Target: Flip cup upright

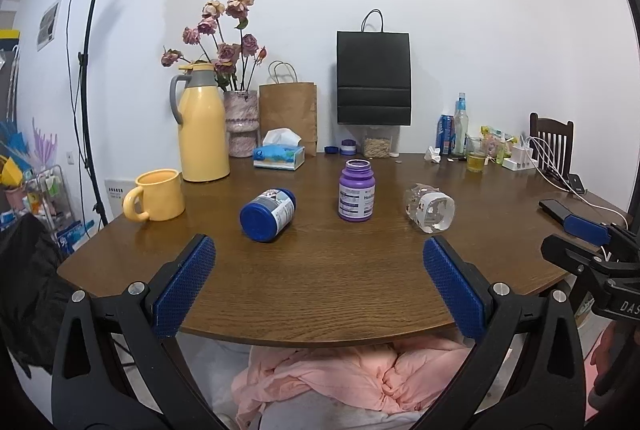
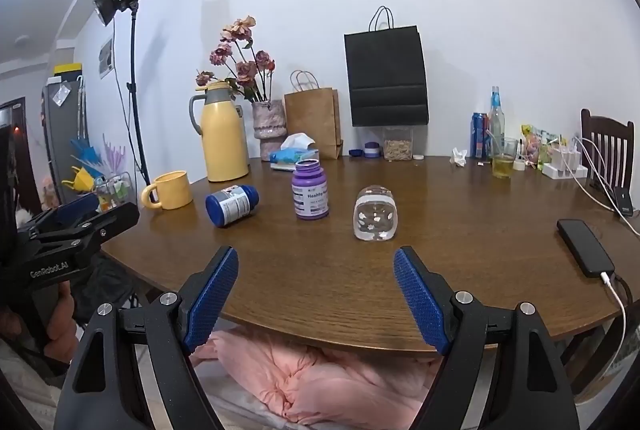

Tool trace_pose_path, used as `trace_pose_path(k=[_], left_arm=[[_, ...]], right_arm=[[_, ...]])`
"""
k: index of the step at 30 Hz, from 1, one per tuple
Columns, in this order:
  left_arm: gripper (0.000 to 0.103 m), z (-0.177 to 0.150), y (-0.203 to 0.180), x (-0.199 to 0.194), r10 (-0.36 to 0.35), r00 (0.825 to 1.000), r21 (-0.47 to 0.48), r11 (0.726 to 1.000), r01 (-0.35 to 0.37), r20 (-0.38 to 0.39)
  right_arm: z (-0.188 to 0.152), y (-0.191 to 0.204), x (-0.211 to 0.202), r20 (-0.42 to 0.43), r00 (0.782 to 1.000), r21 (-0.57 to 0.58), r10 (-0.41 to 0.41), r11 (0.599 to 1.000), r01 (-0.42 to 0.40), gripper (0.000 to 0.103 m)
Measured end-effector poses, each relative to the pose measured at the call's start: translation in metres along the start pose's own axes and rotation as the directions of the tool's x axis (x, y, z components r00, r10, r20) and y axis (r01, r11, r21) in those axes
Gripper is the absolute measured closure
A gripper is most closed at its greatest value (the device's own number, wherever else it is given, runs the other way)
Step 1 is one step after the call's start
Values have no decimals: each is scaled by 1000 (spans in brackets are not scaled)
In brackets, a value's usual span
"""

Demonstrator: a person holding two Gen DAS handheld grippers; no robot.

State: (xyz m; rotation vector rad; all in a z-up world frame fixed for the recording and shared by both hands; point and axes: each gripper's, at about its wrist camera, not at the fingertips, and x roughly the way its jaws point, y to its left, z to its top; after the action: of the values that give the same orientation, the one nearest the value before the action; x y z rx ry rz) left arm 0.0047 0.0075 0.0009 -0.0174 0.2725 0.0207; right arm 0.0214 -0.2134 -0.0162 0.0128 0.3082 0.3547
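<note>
A clear glass cup with white flower marks (image 1: pixel 431 207) lies on its side on the brown table (image 1: pixel 320 282), right of centre. It also shows in the right wrist view (image 2: pixel 375 213), its base toward the camera. My left gripper (image 1: pixel 319 250) is open and empty, held over the table's near edge, short of the cup. My right gripper (image 2: pixel 316 262) is open and empty at the near edge, the cup just ahead of it. Each gripper shows at the other view's side edge.
A blue-lidded jar (image 1: pixel 268 214) lies on its side and a purple bottle (image 1: pixel 356 195) stands left of the cup. A yellow mug (image 1: pixel 157 194), yellow thermos (image 1: pixel 202 125), flower vase, tissue box and bags stand behind. A phone (image 2: pixel 585 246) lies at right.
</note>
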Motion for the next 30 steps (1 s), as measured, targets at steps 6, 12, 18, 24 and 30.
trace_pose_path(k=[6,12,18,24,30], left_arm=[[0,0,0,0,1,1000,9,1000,-1,6],[0,-2,-1,0,3,1000,11,1000,-3,8],[0,-1,-1,0,3,1000,8,1000,-3,7],[0,-1,0,0,3,1000,8,1000,-3,8],[0,-1,0,0,3,1000,8,1000,-3,9]], right_arm=[[0,-1,0,-7,1000,11,3,1000,-3,19],[-1,-2,1,-4,1000,8,5,1000,-4,19],[-2,-1,1,-2,1000,5,3,1000,-3,19],[-4,-1,1,2,1000,7,0,1000,0,19],[-4,-1,1,3,1000,6,-1,1000,1,19]])
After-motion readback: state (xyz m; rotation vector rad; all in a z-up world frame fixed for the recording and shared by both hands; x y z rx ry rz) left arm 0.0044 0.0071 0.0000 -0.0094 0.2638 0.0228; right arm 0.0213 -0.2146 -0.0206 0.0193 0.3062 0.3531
